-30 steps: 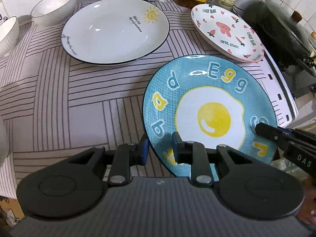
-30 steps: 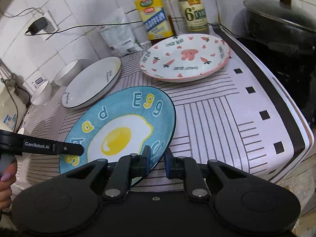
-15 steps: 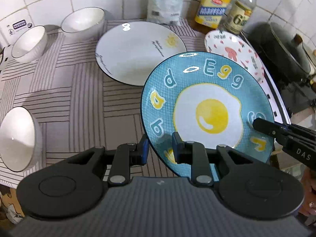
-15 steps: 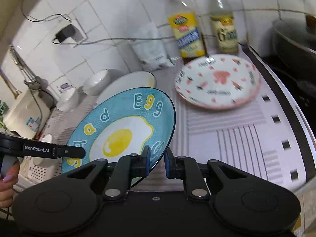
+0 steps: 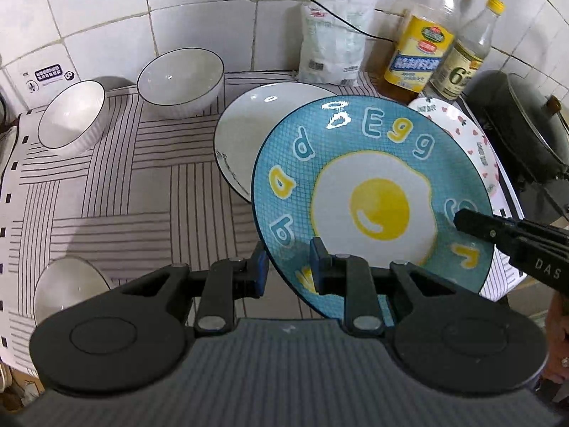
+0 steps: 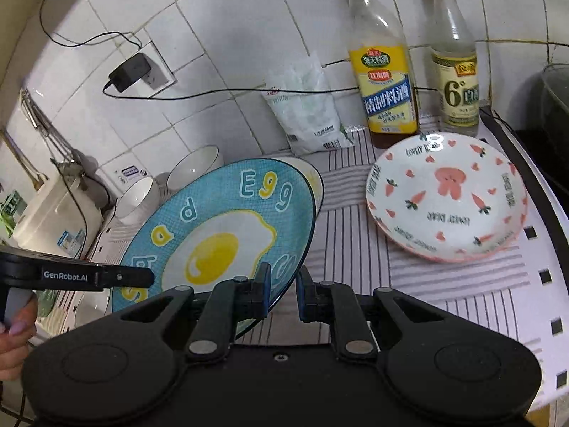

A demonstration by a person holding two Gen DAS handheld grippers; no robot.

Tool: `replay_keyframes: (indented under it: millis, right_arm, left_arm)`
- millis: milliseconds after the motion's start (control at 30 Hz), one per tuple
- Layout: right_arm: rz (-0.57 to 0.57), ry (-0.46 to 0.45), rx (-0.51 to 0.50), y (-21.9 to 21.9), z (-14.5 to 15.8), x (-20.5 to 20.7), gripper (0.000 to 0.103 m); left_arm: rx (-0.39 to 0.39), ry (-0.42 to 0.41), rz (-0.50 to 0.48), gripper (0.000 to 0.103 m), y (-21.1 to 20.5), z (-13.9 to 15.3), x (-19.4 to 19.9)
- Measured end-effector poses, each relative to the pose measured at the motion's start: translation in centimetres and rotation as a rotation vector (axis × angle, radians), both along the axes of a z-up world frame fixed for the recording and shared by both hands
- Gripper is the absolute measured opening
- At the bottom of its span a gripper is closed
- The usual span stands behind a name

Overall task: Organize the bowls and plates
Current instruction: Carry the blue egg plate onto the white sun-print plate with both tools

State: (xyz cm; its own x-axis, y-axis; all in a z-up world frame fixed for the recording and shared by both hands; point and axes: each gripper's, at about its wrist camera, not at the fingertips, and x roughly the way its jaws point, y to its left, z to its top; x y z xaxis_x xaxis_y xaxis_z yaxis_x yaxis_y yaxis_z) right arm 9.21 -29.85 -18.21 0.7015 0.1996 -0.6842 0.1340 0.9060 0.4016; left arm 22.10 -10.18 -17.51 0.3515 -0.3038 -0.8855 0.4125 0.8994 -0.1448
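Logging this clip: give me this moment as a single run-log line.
phase: carry | held: blue egg plate, tilted, off the cloth | left gripper: on near rim | right gripper: on opposite rim | white plate: behind

Up against the white tiled wall stands a tall bottle with a yellow label, dark liquid low in its base, and just beside it a clear bottle with a yellow cap marked with a big 6. To their left a white plastic pouch leans on the tiles. A black charger sits plugged into the wall socket, its thin cable trailing across behind the pouch toward the bottles. Over on the far right, a dark lidded pot with a brown knob. Far left, a white rice cooker. Underneath it all, a striped grey-and-white cloth covers the counter.
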Motion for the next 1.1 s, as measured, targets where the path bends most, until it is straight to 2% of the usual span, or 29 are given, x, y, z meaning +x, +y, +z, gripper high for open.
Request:
replay_keyframes:
  millis: [233,433,600,800,900,1100]
  right_arm:
    - [-0.021,-0.006,-0.006,0.7,-0.5,3.6,0.019]
    - [-0.034,-0.015,0.007,-0.6,-1.4,6.6,0.019]
    - [-0.047,-0.003,0.004,-1.3,-2.8,8.1,0.019]
    - [-0.100,0.032,0.025,-1.3,-4.6,9.2,0.019]
    - [-0.085,0.052,-0.008,-0.7,-4.7,9.9,0.019]
    - [-0.067,0.080,-0.040,0.4,-5.0,11.2,0.019]
  left_arm:
    - [0.016,0.009,-0.032,0.022,0.1,-0.7,4.3]
    - [0.001,0.035,-0.063,0.022,-0.7,-1.8,7.5]
    - [0.029,0.056,-0.072,0.022,-1.9,-3.5,9.8]
    - [0.073,0.072,-0.092,0.023,-2.5,-4.7,11.1]
    - [0.094,0.068,-0.093,0.023,-2.3,-5.0,11.5]
    - [0.123,0.114,-0.078,0.023,-1.8,-6.2,12.4]
